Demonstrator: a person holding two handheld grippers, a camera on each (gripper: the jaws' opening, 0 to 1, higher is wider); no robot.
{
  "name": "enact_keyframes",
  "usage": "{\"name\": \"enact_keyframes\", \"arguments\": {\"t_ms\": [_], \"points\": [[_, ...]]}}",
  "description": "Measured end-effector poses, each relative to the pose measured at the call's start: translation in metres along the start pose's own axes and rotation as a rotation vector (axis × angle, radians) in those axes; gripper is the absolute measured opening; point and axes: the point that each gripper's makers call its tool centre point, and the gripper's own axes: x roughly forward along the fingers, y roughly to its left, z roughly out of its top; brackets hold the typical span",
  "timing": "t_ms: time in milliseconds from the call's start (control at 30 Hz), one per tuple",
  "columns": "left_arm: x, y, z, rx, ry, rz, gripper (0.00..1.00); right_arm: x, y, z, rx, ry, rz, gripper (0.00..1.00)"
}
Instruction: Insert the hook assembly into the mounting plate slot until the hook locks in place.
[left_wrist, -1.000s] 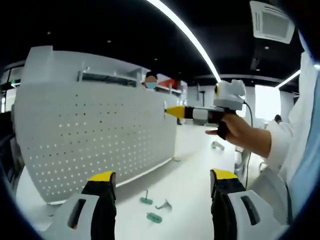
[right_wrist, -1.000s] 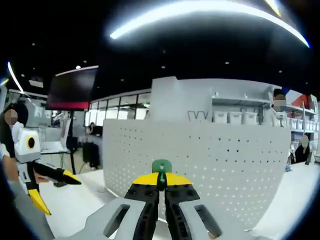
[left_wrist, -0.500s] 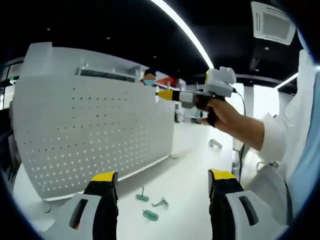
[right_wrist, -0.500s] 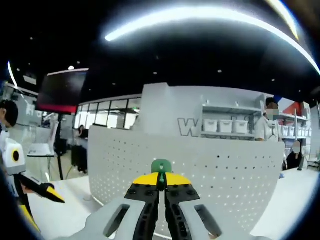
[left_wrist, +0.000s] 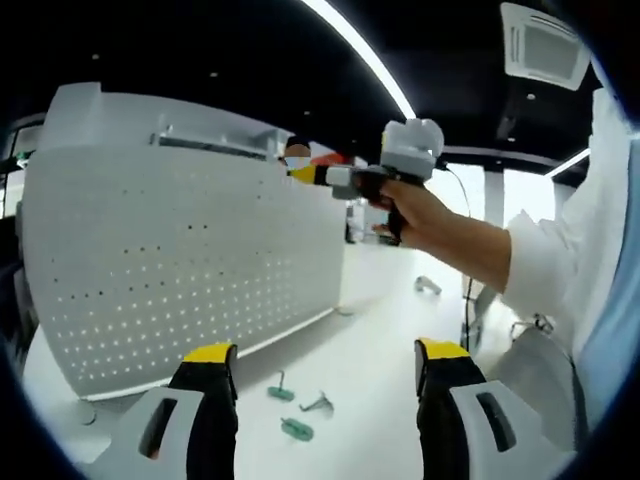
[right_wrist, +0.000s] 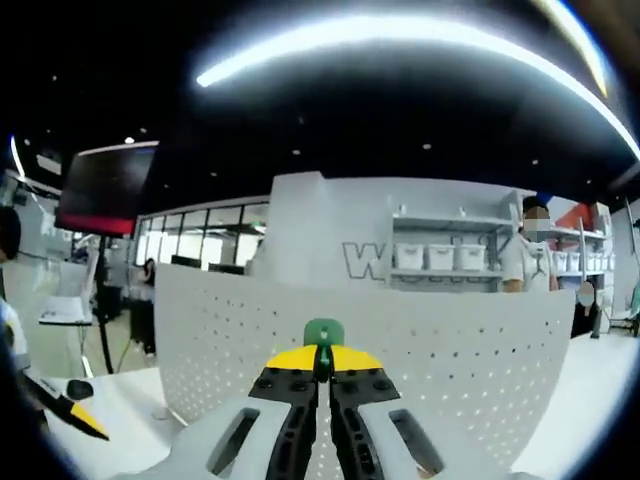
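White table (left_wrist: 380, 340): three spare hooks (left_wrist: 298, 404), one pegboard (left_wrist: 180, 260); left gripper (left_wrist: 325, 365) agape, right gripper (right_wrist: 322, 362) pinching one green hook (right_wrist: 323, 333).

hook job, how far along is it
Done: the right gripper is shut on a green hook and raised near the pegboard's top edge. In hand: lining it up; not yet seated in a slot. Left: insert and lock it. Three more hooks lie on the table. The left gripper is open.
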Motion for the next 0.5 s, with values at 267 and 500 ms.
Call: {"name": "enact_keyframes", "arguments": {"t_ms": [267,500], "points": [[0.001,0.000,-0.001,-0.009,-0.008,-0.008,0.73,0.026,-0.001,0.002,-0.020,-0.006,-0.009,0.00],[0.002,0.000,-0.005,-0.013,-0.006,-0.016,0.72,0.041,-0.003,0.002,-0.035,-0.010,-0.031,0.00]]}}
